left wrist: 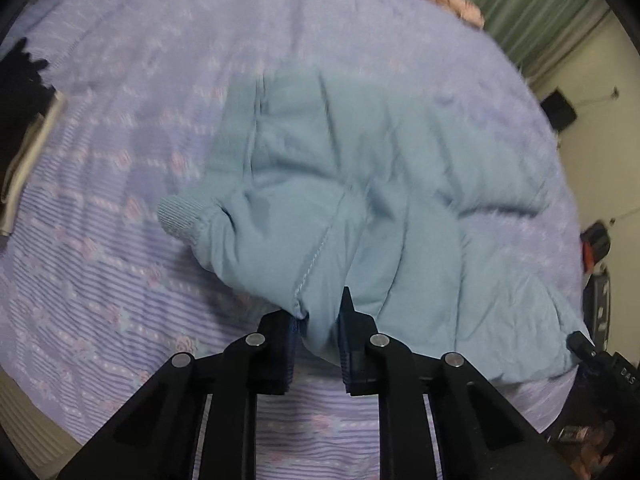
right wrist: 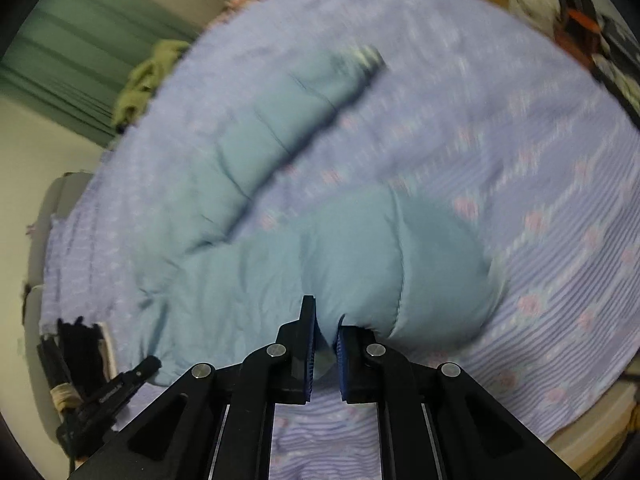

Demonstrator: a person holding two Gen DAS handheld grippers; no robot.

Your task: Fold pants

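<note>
Light blue pants lie crumpled on a purple flowered bed sheet. A ribbed cuff sticks out at the left. My left gripper is shut on a fold of the pants' near edge. In the right wrist view the pants spread ahead, one leg stretching away to a cuff. My right gripper is shut on a bunch of the pants fabric. The other gripper's tip shows at the lower left of the right wrist view and at the right of the left wrist view.
Green curtains hang behind the bed. A green cloth and a pink one lie at the far edge. Dark items sit at the left bed edge. Clutter stands beside the bed on the right.
</note>
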